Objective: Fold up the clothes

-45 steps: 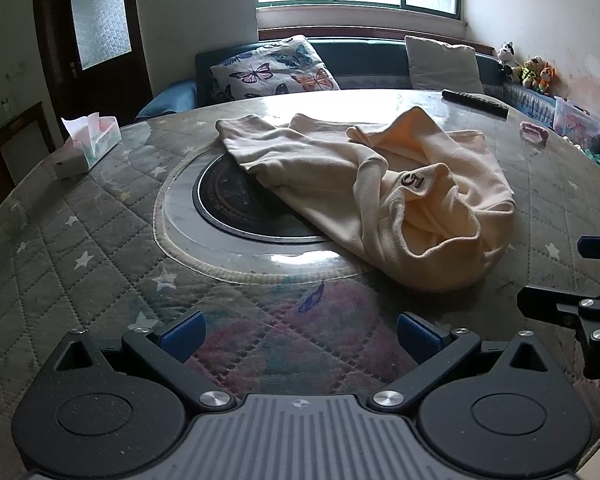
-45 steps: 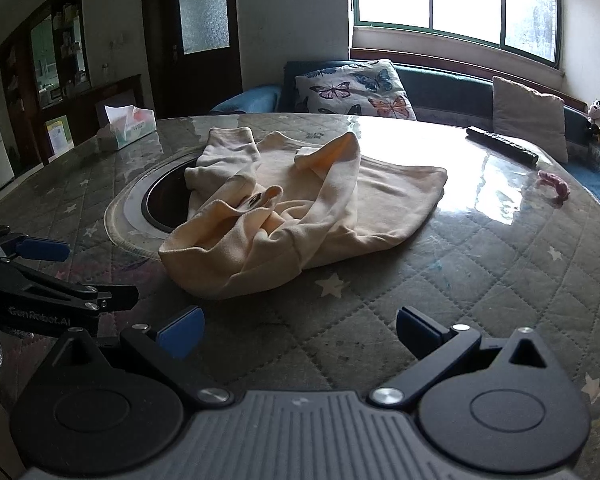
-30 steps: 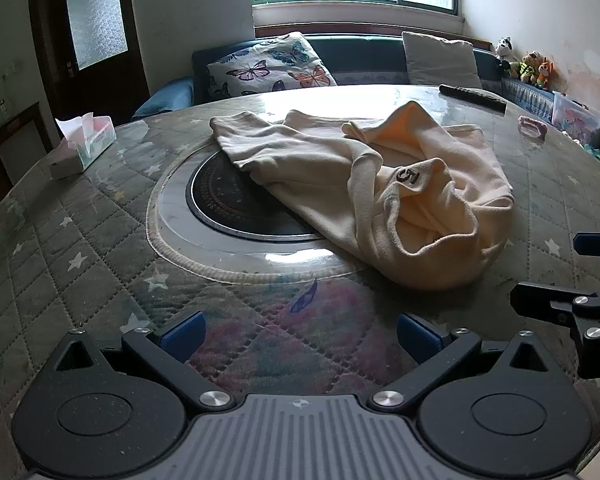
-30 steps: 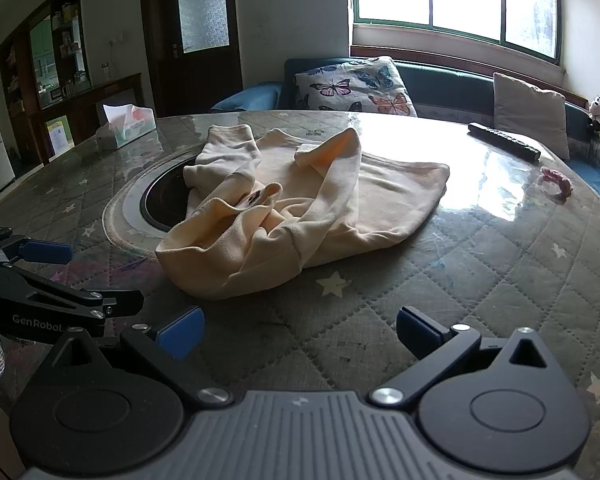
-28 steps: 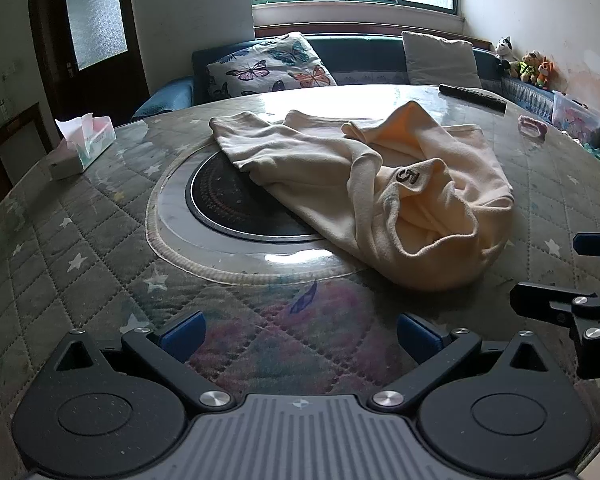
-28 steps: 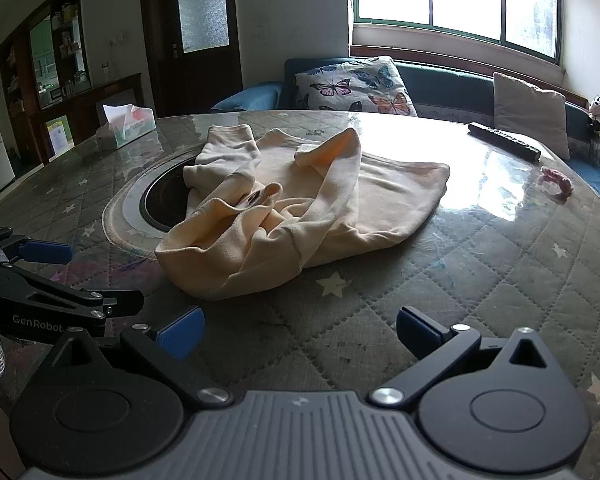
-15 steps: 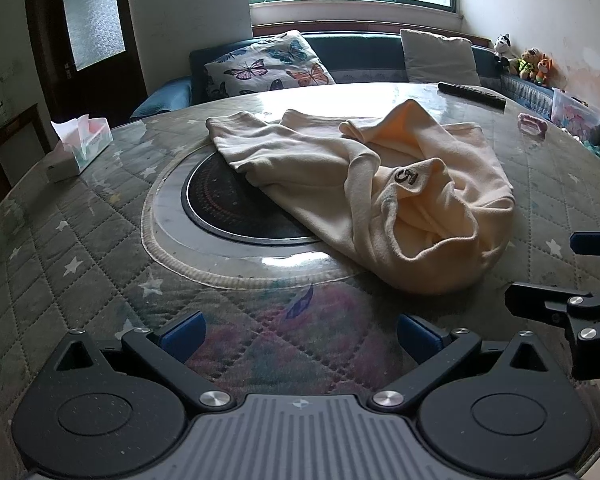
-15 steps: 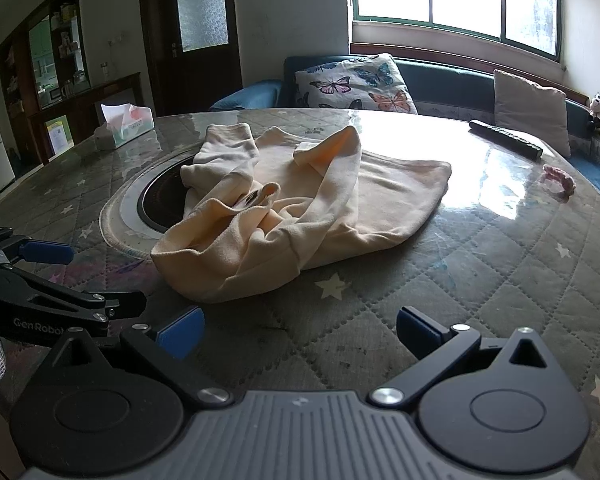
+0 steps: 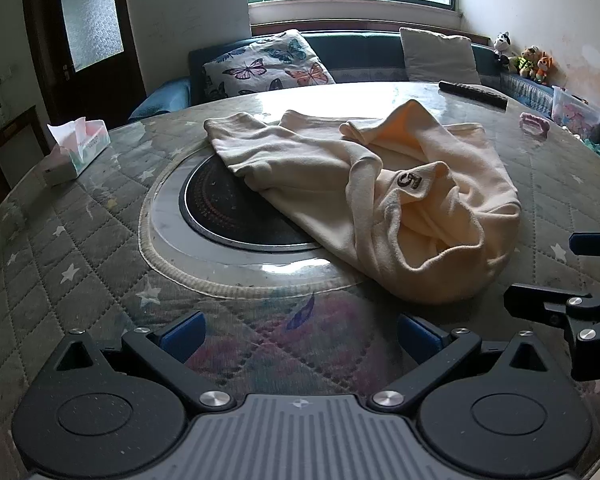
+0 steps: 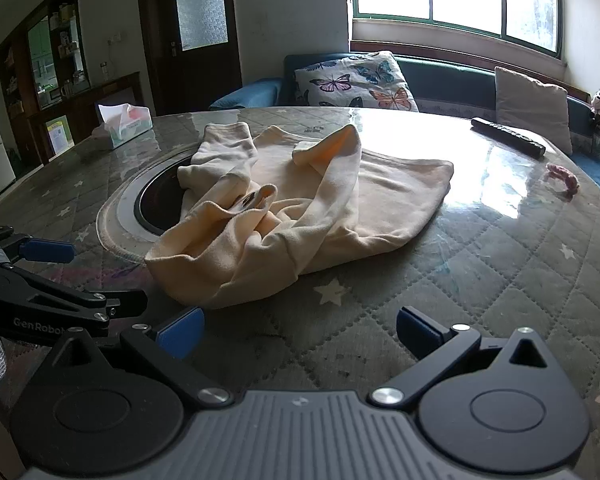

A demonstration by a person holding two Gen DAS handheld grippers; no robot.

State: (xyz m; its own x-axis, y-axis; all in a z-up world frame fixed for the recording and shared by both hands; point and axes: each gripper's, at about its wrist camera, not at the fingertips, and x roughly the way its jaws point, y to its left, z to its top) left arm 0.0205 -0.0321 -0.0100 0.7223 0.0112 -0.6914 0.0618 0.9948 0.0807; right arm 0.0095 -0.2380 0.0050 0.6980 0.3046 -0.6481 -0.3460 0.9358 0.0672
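The round counter point(image 9: 40, 248), covered in grey quilted star-print cloth under a clear sheet, carries everything, with a black circular hob plate point(image 9: 228, 216) sunk in its middle. The crumpled cream cotton garment point(image 9: 380, 184) lies in a heap partly over that plate and spreading toward the right and far side; it is bunched and twisted, with a small patch bearing a "5" turned up, so no fold has begun, and it probably needs spreading flat first. Which opening is waist or cuff is hard to tell from here.

The left hand-held gripper point(image 9: 300, 334) hovers at the near edge with its blue-padded jaws spread wide and nothing between them; the right hand-held gripper point(image 10: 298, 332) sits just beside it, likewise gaping and empty, both aimed at the near hem as if to pick it up together.

Farther off sit a white tissue box point(image 9: 78, 148), a black remote control point(image 10: 508, 136) and a small pink hair tie point(image 10: 564, 178), all well apart from the cloth.
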